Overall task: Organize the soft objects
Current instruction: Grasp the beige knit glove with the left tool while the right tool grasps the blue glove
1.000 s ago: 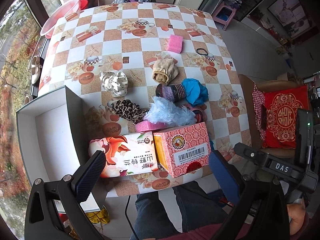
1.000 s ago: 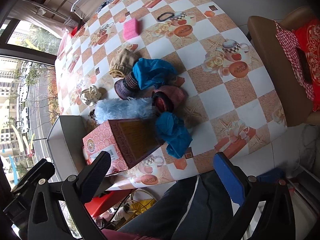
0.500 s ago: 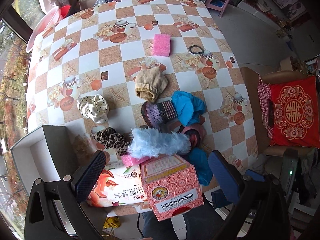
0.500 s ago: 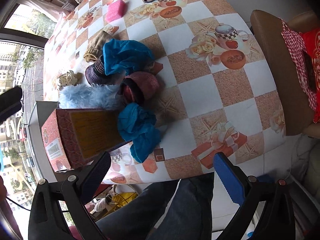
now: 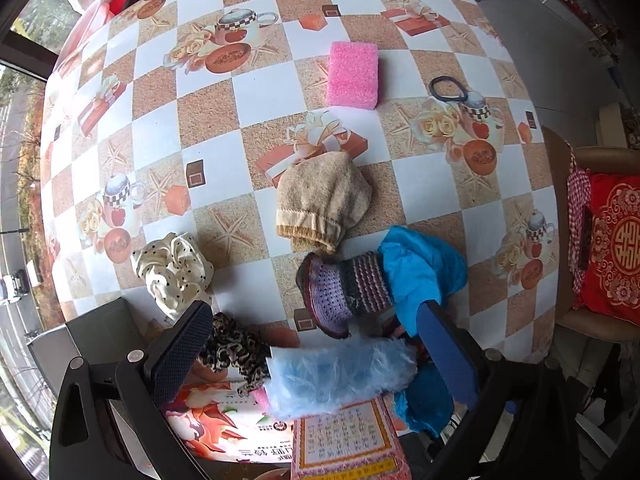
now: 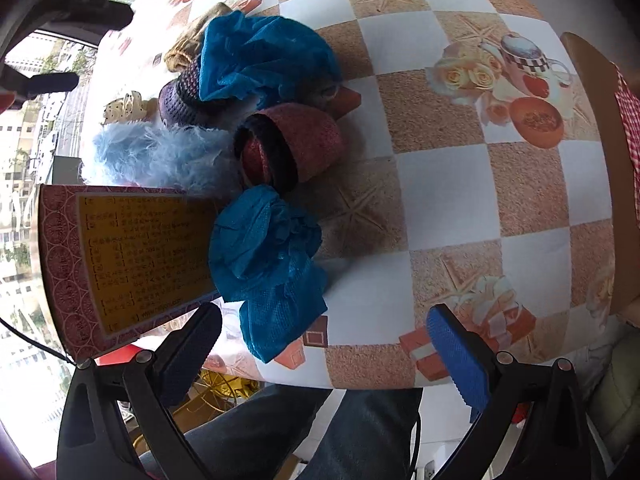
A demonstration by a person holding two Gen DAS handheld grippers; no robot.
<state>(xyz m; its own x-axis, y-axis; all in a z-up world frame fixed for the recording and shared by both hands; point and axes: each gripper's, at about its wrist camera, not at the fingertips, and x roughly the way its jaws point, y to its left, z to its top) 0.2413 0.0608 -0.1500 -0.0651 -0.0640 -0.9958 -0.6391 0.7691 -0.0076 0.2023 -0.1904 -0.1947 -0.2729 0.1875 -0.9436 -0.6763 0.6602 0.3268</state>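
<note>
Soft things lie on the checkered table (image 5: 200, 112). In the left wrist view: a pink sponge (image 5: 353, 75), a tan knit cap (image 5: 322, 200), a purple knit piece (image 5: 344, 290), a blue cloth (image 5: 424, 268), a cream dotted scrunchie (image 5: 174, 272), a leopard scrunchie (image 5: 234, 354) and a fluffy light-blue piece (image 5: 336, 376). My left gripper (image 5: 316, 344) is open and empty, just above the fluffy piece. In the right wrist view a crumpled blue cloth (image 6: 272, 272), a red knit piece (image 6: 292, 148) and another blue cloth (image 6: 264, 56) lie ahead. My right gripper (image 6: 324, 340) is open and empty, close to the crumpled blue cloth.
A pink patterned box (image 5: 348, 444) and a floral tissue pack (image 5: 216, 428) stand at the near table edge. A grey open box (image 5: 96, 336) sits at the near left. A black hair tie (image 5: 448, 89) lies far right. A chair with a red cushion (image 5: 612, 248) stands at the right.
Both grippers have moved forward and down toward the pile. The left one now hangs over the fluffy piece, the right one nears the crumpled blue cloth. Both stay open.
</note>
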